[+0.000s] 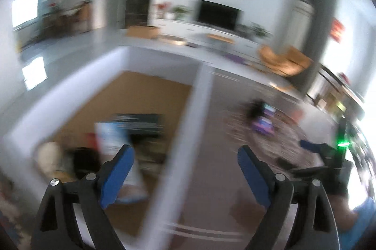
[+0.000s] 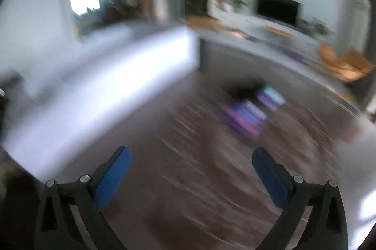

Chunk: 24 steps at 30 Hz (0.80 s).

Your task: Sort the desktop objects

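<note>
Both views are motion-blurred. My left gripper (image 1: 185,151) is open and empty above the right wall of a white box (image 1: 202,90) with a brown floor. Inside the box lie blurred items: a black object (image 1: 138,123), a white-and-blue pack (image 1: 112,134) and a pale round thing (image 1: 48,156). On the dark wooden table, a black item (image 1: 255,109) and purple-and-teal boxes (image 1: 264,123) lie to the right. My right gripper (image 2: 191,151) is open and empty over the table, with the purple boxes (image 2: 244,116) ahead and the white box wall (image 2: 105,90) on its left. The right gripper also shows in the left wrist view (image 1: 315,146).
The wooden table (image 2: 188,179) spreads below the right gripper. Behind it are a white TV cabinet with a black screen (image 1: 218,15), plants, and a tan chair (image 1: 284,59). A person's arm in blue (image 1: 362,210) is at the far right.
</note>
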Each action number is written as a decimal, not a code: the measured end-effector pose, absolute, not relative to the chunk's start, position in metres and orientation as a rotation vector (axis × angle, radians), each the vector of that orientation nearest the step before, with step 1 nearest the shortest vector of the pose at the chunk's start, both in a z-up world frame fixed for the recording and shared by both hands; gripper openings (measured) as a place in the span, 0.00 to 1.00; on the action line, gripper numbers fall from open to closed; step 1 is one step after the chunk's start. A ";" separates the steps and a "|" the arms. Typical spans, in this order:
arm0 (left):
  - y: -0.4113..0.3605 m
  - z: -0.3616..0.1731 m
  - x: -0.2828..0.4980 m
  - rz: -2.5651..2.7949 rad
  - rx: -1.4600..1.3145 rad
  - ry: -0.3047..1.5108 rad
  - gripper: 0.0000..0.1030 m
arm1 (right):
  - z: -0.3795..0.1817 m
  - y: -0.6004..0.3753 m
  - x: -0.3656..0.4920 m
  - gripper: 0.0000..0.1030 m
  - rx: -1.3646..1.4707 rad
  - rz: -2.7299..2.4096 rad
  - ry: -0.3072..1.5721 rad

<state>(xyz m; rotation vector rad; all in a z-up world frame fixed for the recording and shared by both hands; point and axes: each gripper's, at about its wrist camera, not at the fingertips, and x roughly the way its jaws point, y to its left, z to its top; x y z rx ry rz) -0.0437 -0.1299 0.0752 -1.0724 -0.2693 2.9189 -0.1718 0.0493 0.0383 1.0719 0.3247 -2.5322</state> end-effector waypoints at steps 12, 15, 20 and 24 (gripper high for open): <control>0.009 -0.038 -0.115 2.680 -1.393 0.009 0.99 | -0.011 0.187 -0.165 1.00 1.362 -2.666 0.107; 0.008 -0.047 -0.125 2.740 -1.388 0.066 0.99 | -0.010 0.183 -0.171 1.00 1.379 -2.672 0.121; 0.008 -0.052 -0.130 2.733 -1.397 0.070 1.00 | -0.007 0.182 -0.178 1.00 1.379 -2.672 0.120; 0.008 -0.052 -0.132 2.724 -1.389 0.065 1.00 | -0.008 0.183 -0.173 1.00 1.377 -2.672 0.121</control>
